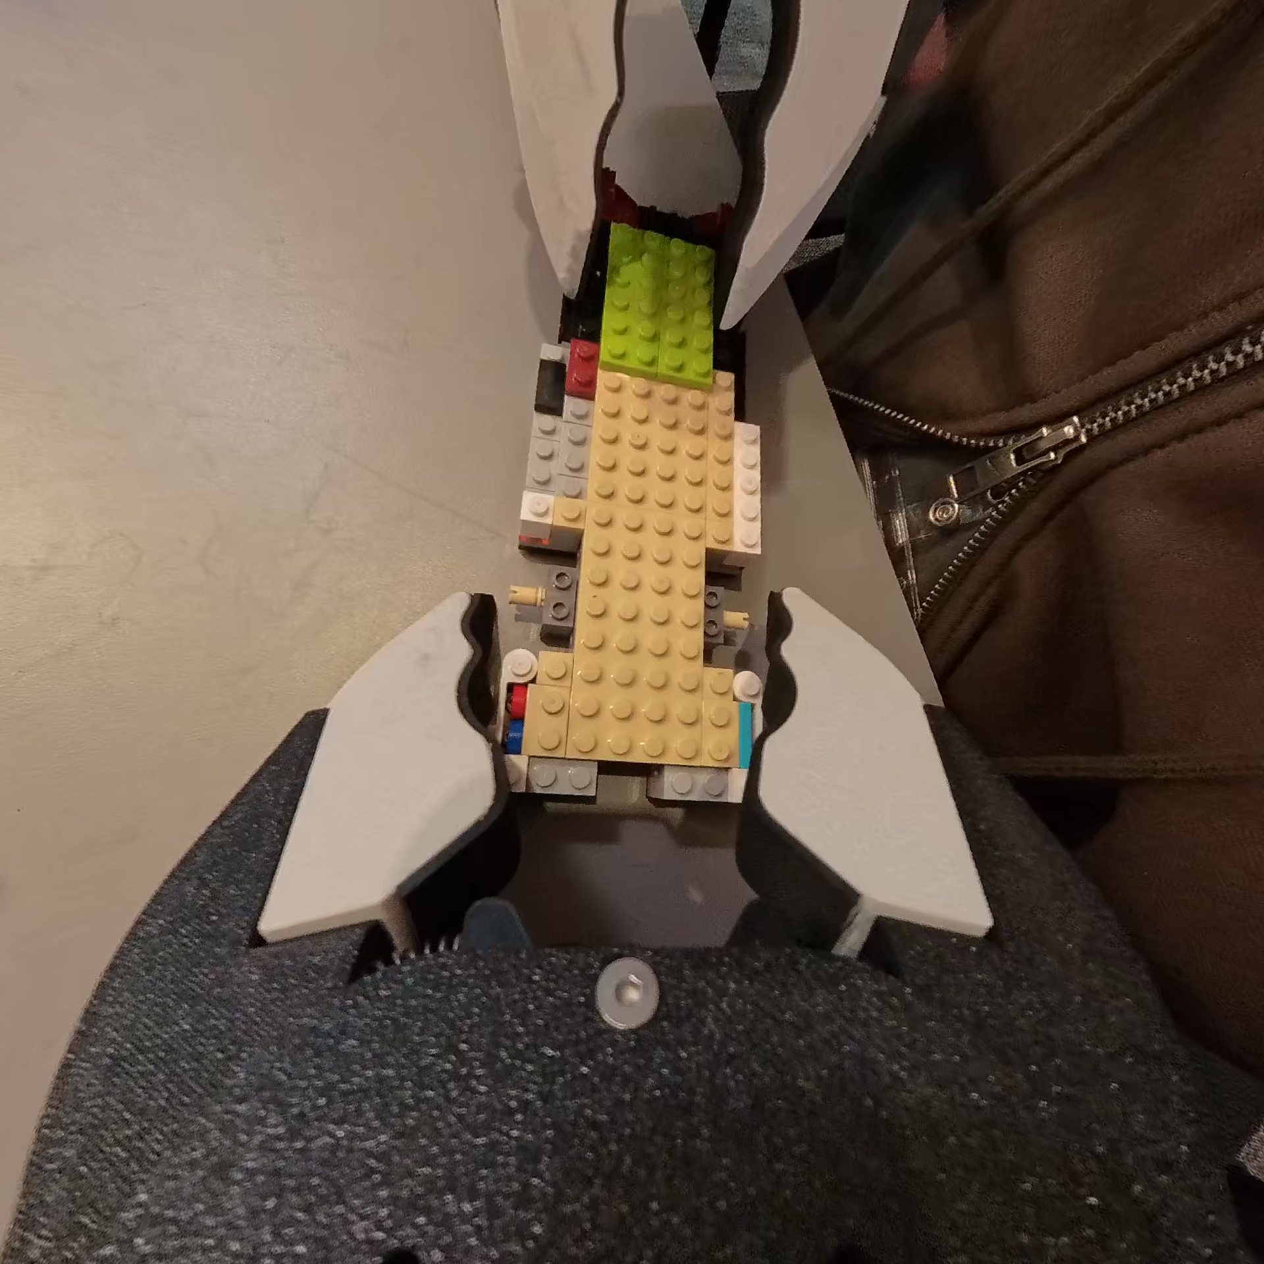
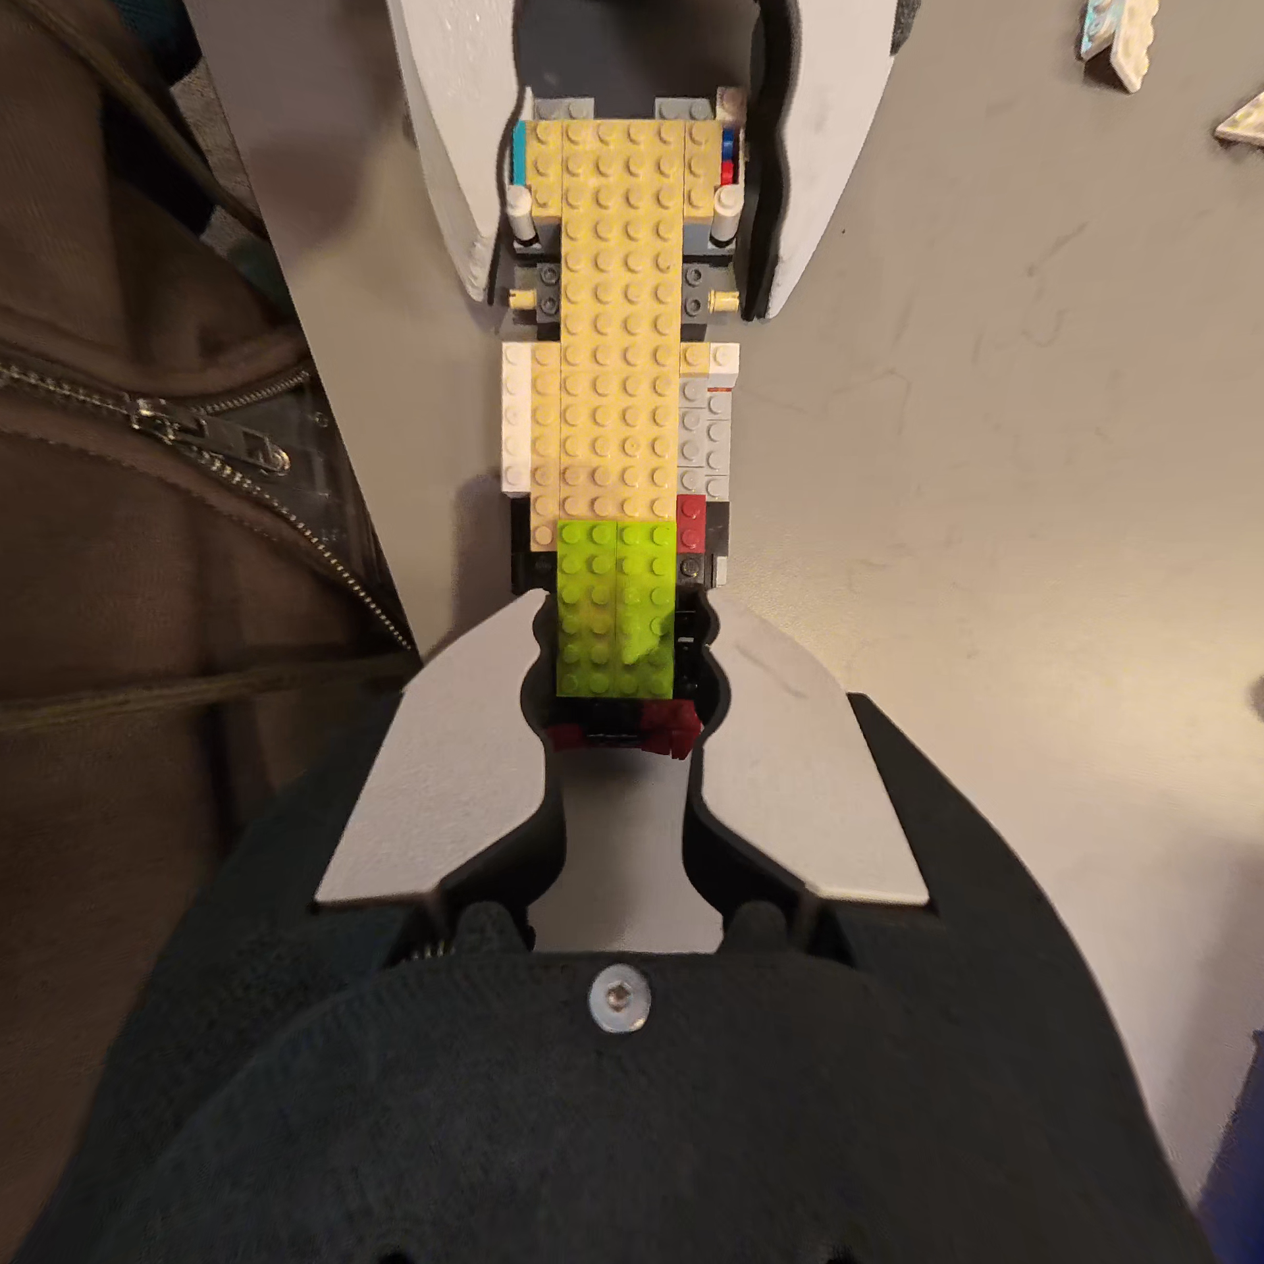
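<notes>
the left hand-held gripper (image 1: 633, 684) clamped the tan end of a toy-brick model (image 1: 650, 547); the right hand-held gripper (image 2: 626, 656) clamped its lime-green end, near the tabletop (image 1: 205, 342) edge beside a brown jacket (image 1: 1094, 479).

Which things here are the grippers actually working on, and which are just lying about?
In hand: brick model; left gripper at its tan end; right gripper at its green end.
Lying about: pale loose pieces on the table; person's brown jacket.
</notes>
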Available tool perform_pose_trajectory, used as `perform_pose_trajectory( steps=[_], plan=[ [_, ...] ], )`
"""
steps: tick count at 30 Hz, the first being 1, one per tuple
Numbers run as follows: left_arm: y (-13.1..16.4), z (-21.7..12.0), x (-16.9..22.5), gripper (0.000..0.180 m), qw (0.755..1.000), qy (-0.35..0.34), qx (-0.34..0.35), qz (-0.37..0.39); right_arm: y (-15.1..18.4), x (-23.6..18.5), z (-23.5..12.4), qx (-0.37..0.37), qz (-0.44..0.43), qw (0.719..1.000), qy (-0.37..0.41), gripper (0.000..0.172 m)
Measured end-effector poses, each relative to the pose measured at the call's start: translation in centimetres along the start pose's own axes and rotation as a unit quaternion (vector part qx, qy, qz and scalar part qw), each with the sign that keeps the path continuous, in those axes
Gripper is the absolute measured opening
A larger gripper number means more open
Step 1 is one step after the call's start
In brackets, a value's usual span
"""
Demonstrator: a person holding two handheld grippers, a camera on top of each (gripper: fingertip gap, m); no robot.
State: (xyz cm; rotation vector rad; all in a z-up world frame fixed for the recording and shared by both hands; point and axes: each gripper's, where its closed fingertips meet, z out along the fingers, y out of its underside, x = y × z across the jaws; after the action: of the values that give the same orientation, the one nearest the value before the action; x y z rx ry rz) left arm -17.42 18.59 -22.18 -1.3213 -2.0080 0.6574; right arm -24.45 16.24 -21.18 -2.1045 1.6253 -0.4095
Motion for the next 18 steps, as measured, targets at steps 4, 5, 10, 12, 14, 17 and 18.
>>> perform_pose_trajectory(
  steps=[4,5,10,12,14,17,18],
  plan=[
    [-0.07,-0.04,-0.07,0.077,1.0,-0.001,0.004,-0.004,-0.09,-0.12,-0.06,-0.015,-0.03,0.999,0.016,0.034],
    [-0.08,-0.08,-0.1,0.077,1.0,-0.001,0.005,-0.006,-0.11,-0.16,-0.03,-0.016,-0.03,0.999,0.014,0.034],
    [-0.06,-0.17,-0.16,0.077,1.0,-0.004,0.008,-0.008,-0.4,-0.28,-0.11,-0.017,-0.039,0.999,0.01,0.034],
    [-0.02,-0.14,-0.16,0.077,1.0,-0.007,0.006,-0.006,-0.62,-0.33,-0.17,-0.014,-0.039,0.999,0.006,0.034],
    [0.01,-0.12,-0.14,0.077,1.0,-0.008,0.005,-0.004,-0.43,-0.25,-0.03,-0.023,-0.039,0.999,0.006,0.034],
    [0.08,-0.08,-0.06,0.078,1.0,-0.009,0.002,0.001,-0.37,-0.35,0.1,-0.025,-0.037,0.999,0.002,0.032],
    [0.09,-0.07,-0.01,0.078,1.0,-0.008,0.001,0.002,-0.35,-0.34,0.1,-0.027,-0.038,0.999,0.003,0.032]
  ],
)
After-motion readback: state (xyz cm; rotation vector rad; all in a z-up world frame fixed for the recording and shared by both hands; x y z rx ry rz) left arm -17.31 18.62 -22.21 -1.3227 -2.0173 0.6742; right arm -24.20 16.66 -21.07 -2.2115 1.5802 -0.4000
